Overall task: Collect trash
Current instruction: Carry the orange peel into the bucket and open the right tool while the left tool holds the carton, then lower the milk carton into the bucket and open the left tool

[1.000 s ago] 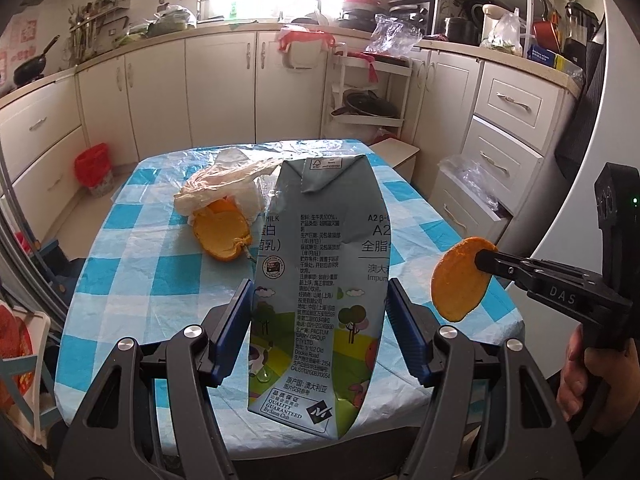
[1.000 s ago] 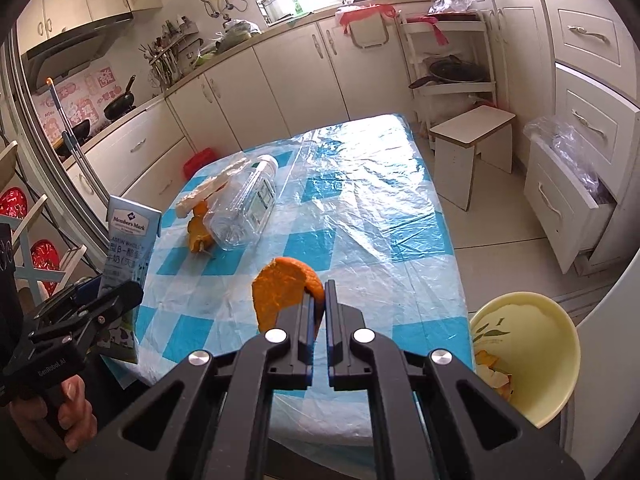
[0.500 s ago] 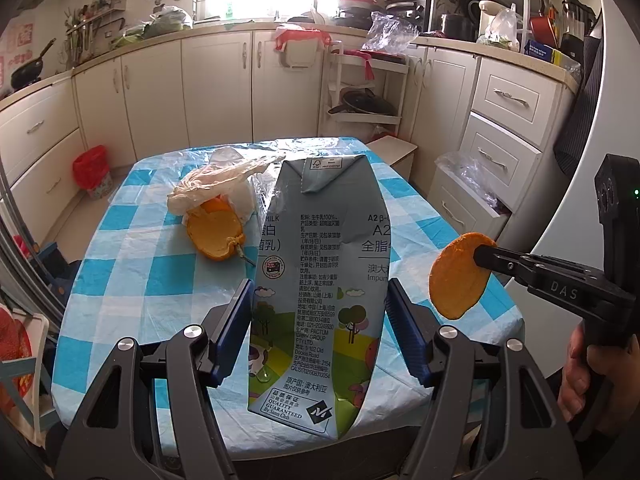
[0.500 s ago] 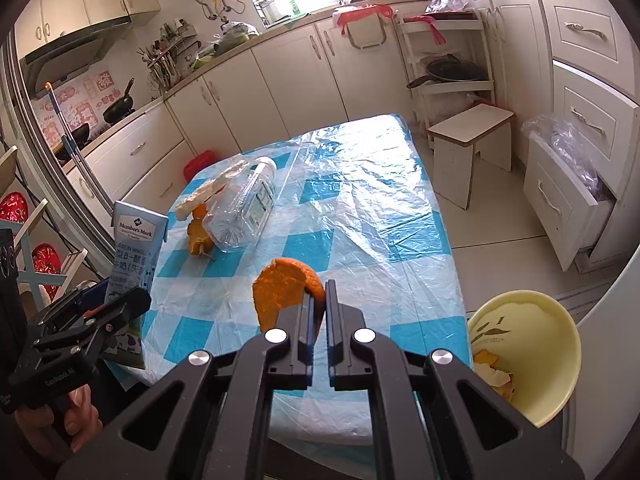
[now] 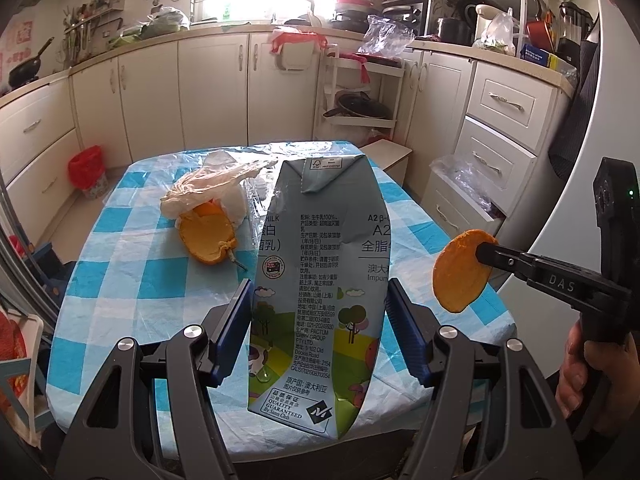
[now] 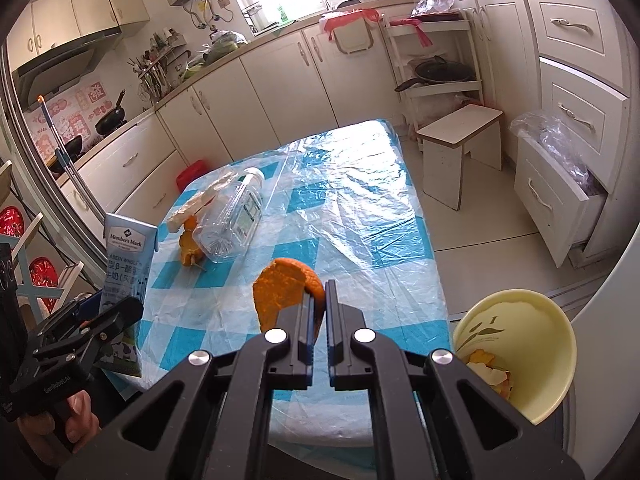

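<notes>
A grey milk carton [image 5: 320, 280] is clamped upright between the left gripper [image 5: 320, 320] pads at the near edge of the checked table [image 6: 360, 216], while an orange peel [image 6: 286, 292] is pinched in the nearly closed right gripper [image 6: 318, 312] — held above the table's near side, left of the yellow bin [image 6: 516, 344] beside it.
</notes>
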Tool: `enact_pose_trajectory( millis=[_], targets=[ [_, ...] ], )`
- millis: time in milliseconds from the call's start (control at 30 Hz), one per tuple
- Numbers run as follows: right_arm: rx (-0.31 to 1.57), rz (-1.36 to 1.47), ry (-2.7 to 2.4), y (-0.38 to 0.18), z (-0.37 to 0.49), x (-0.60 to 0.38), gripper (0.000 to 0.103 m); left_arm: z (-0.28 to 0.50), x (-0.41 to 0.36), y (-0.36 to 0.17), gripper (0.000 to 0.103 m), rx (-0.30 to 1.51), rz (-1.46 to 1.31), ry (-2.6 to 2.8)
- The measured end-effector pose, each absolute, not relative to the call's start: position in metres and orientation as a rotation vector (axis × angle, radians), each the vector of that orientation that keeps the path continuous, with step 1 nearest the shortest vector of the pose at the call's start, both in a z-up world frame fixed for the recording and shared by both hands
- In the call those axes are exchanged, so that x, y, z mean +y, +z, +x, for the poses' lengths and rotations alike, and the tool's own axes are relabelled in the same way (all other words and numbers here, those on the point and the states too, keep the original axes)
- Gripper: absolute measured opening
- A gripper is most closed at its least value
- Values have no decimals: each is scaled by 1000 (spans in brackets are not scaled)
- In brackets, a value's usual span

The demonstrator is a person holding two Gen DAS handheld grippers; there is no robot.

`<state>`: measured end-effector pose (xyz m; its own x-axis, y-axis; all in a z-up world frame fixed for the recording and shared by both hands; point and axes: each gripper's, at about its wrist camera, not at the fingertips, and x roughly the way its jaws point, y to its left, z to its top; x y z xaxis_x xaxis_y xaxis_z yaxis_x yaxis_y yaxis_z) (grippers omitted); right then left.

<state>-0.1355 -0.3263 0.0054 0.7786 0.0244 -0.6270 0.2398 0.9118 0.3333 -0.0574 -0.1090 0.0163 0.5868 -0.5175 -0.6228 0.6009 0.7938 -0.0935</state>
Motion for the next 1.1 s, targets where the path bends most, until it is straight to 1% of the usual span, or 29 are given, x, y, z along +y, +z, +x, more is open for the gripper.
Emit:
enact_pose_trajectory(
  millis=[233,567,600,633,667,700,767,800,833,900,967,1033,1100],
  targets=[
    [653,443,-275,7,-157,-360,6,-61,-125,24,63,669,121,-704],
    [714,558,-581,-13,-202,-435,6,-84,-193,30,63,660,135,-839],
    [731,566,-594,-16,-202,-439,8,-87,-200,30,63,659,138,-852],
    [757,574,-608,-20,-201,-443,13,-90,-207,29,63,660,141,-864],
    [772,588,-618,-22,-200,-448,20,-92,-214,29,63,661,144,-875],
    [777,604,-628,-23,-200,-453,30,-95,-221,28,63,663,148,-887],
    [756,621,-630,-14,-200,-461,31,-99,-234,27,63,669,154,-908],
    [739,620,-624,-7,-200,-465,34,-101,-241,26,63,674,157,-920],
    [714,608,-619,4,-200,-470,40,-103,-247,24,63,680,159,-931],
    [655,562,-606,23,-201,-478,48,-107,-260,20,63,691,166,-950],
    [612,524,-586,39,-202,-486,50,-110,-274,15,63,708,173,-968],
    [537,545,-560,46,-209,-495,54,-114,-287,9,63,722,180,-983],
    [484,601,-560,45,-215,-501,55,-117,-302,1,63,741,189,-997]
  ],
)
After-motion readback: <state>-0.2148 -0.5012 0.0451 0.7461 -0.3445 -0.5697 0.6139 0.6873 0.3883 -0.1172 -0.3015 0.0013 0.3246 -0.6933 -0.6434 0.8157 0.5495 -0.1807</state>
